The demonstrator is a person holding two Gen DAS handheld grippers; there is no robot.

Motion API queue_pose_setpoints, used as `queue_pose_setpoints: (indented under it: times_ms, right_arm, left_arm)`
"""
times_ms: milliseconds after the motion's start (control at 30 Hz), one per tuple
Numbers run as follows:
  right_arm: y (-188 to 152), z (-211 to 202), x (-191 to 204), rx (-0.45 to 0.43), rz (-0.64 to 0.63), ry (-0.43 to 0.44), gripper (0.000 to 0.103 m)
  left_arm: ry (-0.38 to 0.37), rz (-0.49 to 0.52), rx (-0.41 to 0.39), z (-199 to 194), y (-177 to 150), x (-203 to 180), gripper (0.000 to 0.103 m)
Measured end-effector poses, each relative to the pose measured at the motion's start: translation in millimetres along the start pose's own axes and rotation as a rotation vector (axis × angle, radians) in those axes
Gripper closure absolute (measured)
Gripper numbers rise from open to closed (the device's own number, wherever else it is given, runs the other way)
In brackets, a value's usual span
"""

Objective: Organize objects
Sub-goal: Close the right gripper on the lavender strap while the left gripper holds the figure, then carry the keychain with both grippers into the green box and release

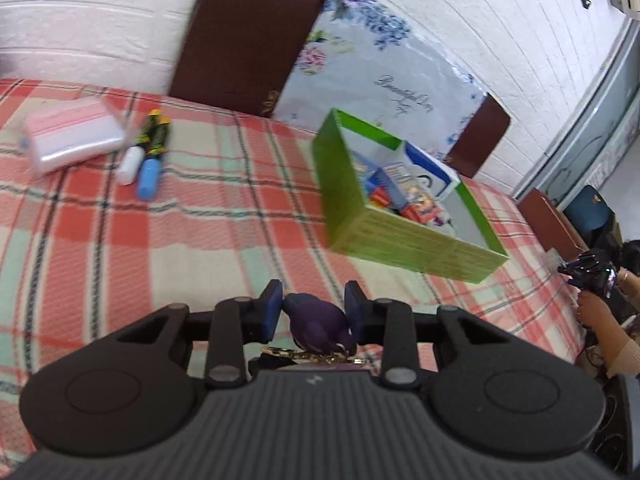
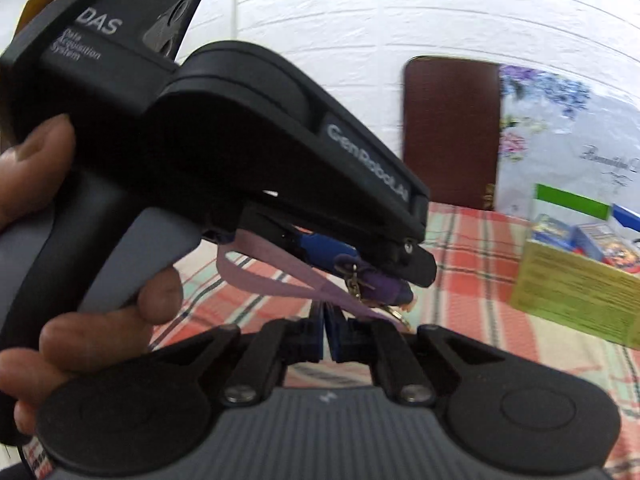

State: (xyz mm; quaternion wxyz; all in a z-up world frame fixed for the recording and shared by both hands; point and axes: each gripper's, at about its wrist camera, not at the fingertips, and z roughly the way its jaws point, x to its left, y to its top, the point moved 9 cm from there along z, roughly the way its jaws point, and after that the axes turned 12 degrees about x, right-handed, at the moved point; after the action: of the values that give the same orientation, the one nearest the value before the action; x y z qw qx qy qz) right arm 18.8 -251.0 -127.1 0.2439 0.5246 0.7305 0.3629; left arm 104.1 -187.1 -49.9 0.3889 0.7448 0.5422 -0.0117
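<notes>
My left gripper is shut on a dark purple keychain charm, and a gold chain hangs under it. From the right wrist view, the left gripper shows side-on in a person's hand with the charm at its tips. A lilac strap trails from it. My right gripper is shut just below that strap. The strap crosses its tips, and I cannot tell whether it is pinched. A green box holding several small packs stands ahead on the right.
On the checked cloth, two markers and a packet of clear bags lie at the far left. Dark chair backs and a floral cushion stand against the white wall. Another person's hands hold a device at the right edge.
</notes>
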Motion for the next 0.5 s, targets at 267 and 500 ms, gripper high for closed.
queue_pose_setpoints:
  times_ms: [267, 500]
  right_arm:
    - [-5, -29, -44, -0.028, 0.034, -0.091, 0.099]
    - [21, -41, -120, -0.066, 0.028, -0.213, 0.099]
  left_arm:
    - [-0.091, 0.087, 0.015, 25, 7, -57, 0.067]
    - [-0.120, 0.212, -0.032, 57, 56, -126, 0.067]
